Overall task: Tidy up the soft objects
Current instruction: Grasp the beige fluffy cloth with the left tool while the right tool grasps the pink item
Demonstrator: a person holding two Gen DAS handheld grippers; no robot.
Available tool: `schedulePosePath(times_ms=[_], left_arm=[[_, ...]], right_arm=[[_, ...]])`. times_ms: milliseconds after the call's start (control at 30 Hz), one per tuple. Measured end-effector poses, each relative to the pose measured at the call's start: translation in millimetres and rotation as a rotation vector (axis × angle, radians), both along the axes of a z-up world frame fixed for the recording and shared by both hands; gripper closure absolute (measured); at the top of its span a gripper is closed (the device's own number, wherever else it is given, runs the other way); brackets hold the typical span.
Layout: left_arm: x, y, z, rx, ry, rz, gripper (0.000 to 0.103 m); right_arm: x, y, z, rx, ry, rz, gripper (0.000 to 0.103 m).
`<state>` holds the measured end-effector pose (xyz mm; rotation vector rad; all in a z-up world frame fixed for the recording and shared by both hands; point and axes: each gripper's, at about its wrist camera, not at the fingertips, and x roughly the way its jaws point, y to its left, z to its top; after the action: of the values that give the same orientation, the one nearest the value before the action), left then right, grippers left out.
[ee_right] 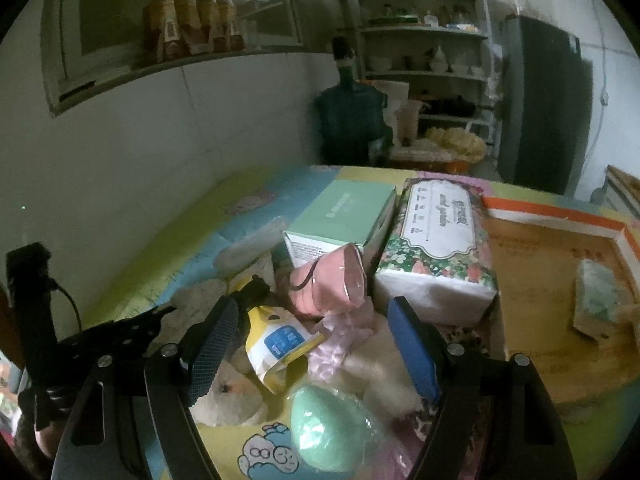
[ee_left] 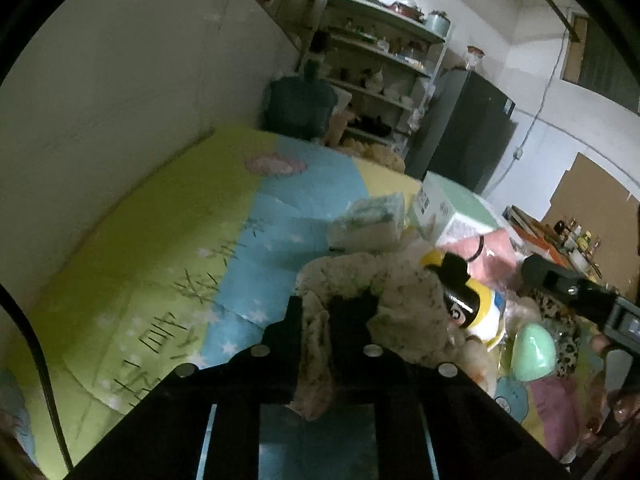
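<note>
My left gripper [ee_left: 334, 312] is shut on a speckled beige cloth [ee_left: 384, 292], which drapes over and between its fingers above the colourful mat [ee_left: 168, 224]. My right gripper [ee_right: 316, 340] is open and empty, its blue pads spread over a pile of soft things: a yellow and white pouch [ee_right: 276, 344], a pink plastic-wrapped bundle [ee_right: 328, 284], a green egg-shaped sponge [ee_right: 328, 428] and a white plush toy [ee_right: 228, 396]. The same pouch [ee_left: 472, 304] and green sponge [ee_left: 532, 352] show right of the cloth in the left wrist view.
A mint green box [ee_right: 344, 216] and a floral tissue pack [ee_right: 436, 240] stand behind the pile. An orange-rimmed cardboard box [ee_right: 560, 280] with a small packet inside lies at right. Shelves, a dark fridge [ee_right: 540, 100] and a wall lie beyond the mat.
</note>
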<state>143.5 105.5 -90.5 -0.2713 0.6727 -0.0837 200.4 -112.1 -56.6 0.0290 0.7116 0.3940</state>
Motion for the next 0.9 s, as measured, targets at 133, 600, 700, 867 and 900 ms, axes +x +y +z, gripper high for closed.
schedulePosePath(times_ms=[133,600,700,867,900], left_arm=[[-7,2,16,0.019,-0.059,0.012,0.090],[-10,1,32,0.047,-0.121,0.020,0.090],[-11,0,33,0.047,-0.122,0.021,0.090],[-11,-2,35,0.047,-0.133,0.023,0.090],[-11,-2,35,0.047,-0.135,0.022,0.090]], right_arm=[[11,-5,-5,0.028,0.035,0.001,0.028],[40,-3,-16,0.037,0.073,0.033,0.074],[40,-2,-16,0.028,0.061,0.035,0.082],[32,0,-10,0.037,0.028,0.054,0.092],[28,0,-8,0.040,0.017,0.055,0.093]])
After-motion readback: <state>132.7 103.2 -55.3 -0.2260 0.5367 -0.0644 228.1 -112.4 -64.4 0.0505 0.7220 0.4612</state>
